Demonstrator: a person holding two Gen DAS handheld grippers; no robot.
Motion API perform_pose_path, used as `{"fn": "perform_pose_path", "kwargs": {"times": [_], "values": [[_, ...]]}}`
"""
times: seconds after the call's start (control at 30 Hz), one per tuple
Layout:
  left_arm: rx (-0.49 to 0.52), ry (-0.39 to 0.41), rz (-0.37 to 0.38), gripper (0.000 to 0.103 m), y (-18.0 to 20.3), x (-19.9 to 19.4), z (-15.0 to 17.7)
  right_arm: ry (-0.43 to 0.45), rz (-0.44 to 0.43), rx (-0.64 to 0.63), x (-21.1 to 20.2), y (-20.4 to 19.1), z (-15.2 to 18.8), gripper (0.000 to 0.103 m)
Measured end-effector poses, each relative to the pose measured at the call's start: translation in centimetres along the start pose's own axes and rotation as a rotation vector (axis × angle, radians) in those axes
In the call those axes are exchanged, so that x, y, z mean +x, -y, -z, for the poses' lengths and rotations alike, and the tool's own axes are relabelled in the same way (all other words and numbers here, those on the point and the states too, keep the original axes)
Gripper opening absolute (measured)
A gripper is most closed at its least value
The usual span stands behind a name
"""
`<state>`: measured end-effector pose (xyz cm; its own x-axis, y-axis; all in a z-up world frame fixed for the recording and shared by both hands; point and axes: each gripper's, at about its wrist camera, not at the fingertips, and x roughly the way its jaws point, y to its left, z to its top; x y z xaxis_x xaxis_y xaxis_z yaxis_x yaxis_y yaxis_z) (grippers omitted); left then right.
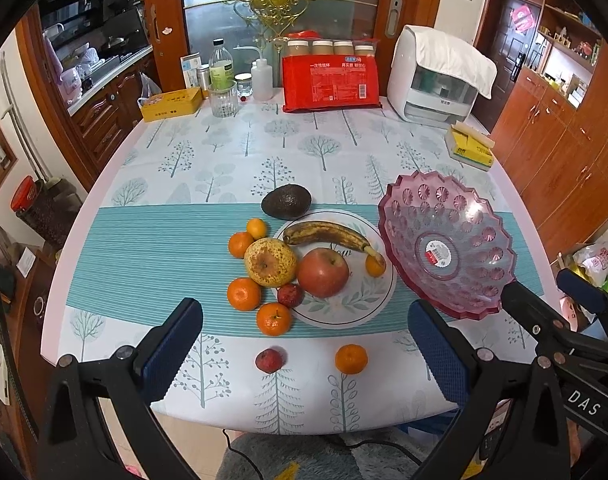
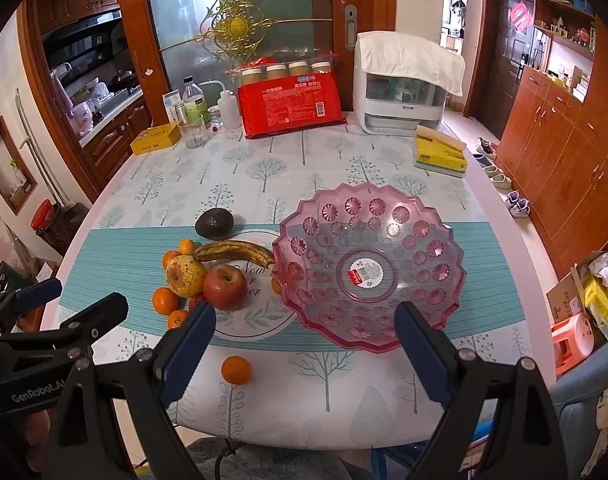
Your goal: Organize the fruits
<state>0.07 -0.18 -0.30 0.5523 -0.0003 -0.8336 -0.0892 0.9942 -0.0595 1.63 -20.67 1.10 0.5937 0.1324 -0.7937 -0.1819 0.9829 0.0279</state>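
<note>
Both grippers hang over the near edge of the table, fingers spread wide and holding nothing. Ahead of the left gripper (image 1: pixel 304 344) lie a small red fruit (image 1: pixel 269 359) and a tangerine (image 1: pixel 351 358); beyond them, an apple (image 1: pixel 322 273) and a banana (image 1: pixel 332 235) sit on a white plate (image 1: pixel 344 312), with a pear (image 1: pixel 269 262), 4 more tangerines and an avocado (image 1: pixel 286 201) around it. Straight ahead of the right gripper (image 2: pixel 304 344) stands the pink bowl (image 2: pixel 368 264), overlapping the plate's right side.
</note>
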Motion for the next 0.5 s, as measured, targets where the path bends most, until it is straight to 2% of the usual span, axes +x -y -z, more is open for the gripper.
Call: {"fn": "perform_pose_path", "kwargs": {"times": [0.23, 0.5], "values": [[0.013, 0.001, -0.022, 0.102, -0.1, -0.6, -0.4, 0.008, -0.023, 0.003, -0.1, -0.2, 0.0, 0.092], [0.049, 0.029, 0.013, 0.102, -1.8, -1.3, -1.0, 0.010, 0.027, 0.028, -0.8, -1.8, -0.2, 0.092]]}}
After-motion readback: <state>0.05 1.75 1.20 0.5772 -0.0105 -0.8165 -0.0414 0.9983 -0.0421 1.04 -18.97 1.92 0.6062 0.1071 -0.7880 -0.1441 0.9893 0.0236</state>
